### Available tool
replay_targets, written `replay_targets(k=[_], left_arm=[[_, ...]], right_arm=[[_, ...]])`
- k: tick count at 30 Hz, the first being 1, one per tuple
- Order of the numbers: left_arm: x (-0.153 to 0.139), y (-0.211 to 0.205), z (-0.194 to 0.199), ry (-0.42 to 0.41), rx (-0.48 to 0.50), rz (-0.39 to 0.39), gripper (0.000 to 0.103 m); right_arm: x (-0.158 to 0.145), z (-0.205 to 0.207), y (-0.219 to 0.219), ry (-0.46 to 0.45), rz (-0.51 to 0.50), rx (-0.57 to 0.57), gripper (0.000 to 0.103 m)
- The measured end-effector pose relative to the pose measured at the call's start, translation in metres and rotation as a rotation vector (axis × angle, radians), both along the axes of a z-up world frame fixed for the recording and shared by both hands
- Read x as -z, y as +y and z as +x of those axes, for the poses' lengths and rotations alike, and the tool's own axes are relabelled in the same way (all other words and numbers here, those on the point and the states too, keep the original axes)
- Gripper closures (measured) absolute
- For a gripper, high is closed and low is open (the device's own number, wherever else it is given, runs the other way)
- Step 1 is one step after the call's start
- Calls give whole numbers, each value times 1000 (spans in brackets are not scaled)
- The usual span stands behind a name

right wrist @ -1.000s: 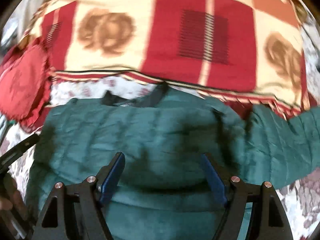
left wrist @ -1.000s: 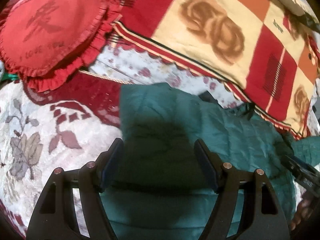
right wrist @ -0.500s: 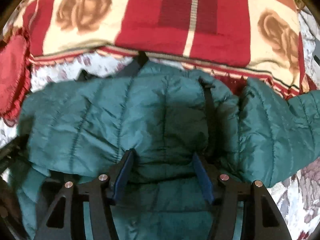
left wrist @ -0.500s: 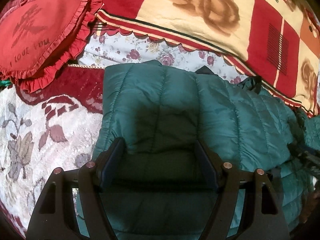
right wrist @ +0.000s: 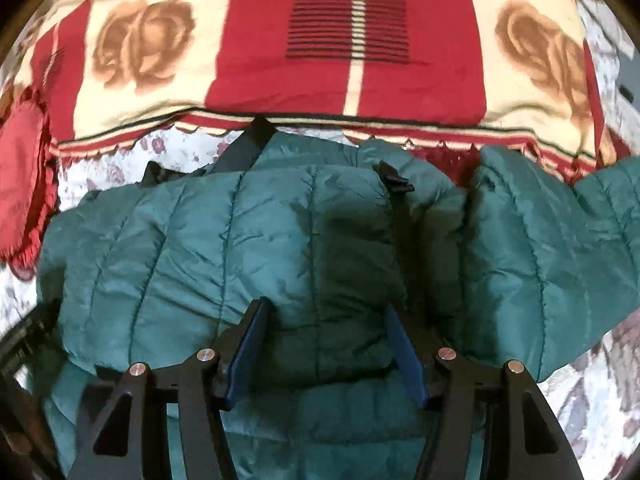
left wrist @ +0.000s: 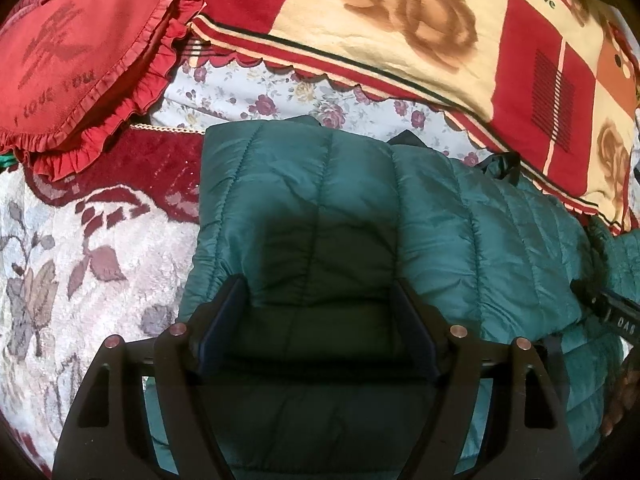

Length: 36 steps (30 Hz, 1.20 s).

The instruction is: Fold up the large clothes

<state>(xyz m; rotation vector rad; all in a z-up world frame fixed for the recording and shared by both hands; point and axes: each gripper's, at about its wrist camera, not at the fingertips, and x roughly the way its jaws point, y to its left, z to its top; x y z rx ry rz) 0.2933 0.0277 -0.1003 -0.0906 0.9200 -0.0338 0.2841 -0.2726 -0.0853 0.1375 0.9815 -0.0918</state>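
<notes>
A dark green quilted puffer jacket [left wrist: 360,216] lies on a floral bedspread [left wrist: 80,272], folded over on itself. It fills the middle of the right wrist view [right wrist: 224,240], with one sleeve [right wrist: 560,264] spread out to the right and black straps near its top edge. My left gripper [left wrist: 318,288] is open, its jaws wide apart over the jacket's left part. My right gripper [right wrist: 326,312] is open, its blue pads [right wrist: 250,340] straddling a puffed fold of the jacket.
A red heart-shaped ruffled pillow [left wrist: 76,56] lies at the far left. A red and cream rose-patterned blanket [right wrist: 352,40] runs along the far side of the bed. The right gripper's body shows at the right edge of the left wrist view [left wrist: 616,316].
Both grippers moved down and closer to the jacket, which now fills more of each view. The right jaws narrowed a little around a fold.
</notes>
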Motion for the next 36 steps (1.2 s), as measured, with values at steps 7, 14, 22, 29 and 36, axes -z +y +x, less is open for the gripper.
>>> replay_targets(k=[7,14,22,29,36], left_arm=[[-13,6,-14,11,0,-1,26],[-40,5,-46,-14,11,-12,26],[-51,-17,-74,-20,45,-34,26],[-44,-16,-85,3,47,-51,26],[-41,-16,-88,10,49,-39,26]], right_arm=[[-26,-33,6,-32,5,-42,44],[-43,-77,-13,-96,66,-20,28],[-49,-101,-44,-98,29,31,28],[-54,-122,-108,-114,54,174,28],[-54,-133,-181,-114,31,336,17]])
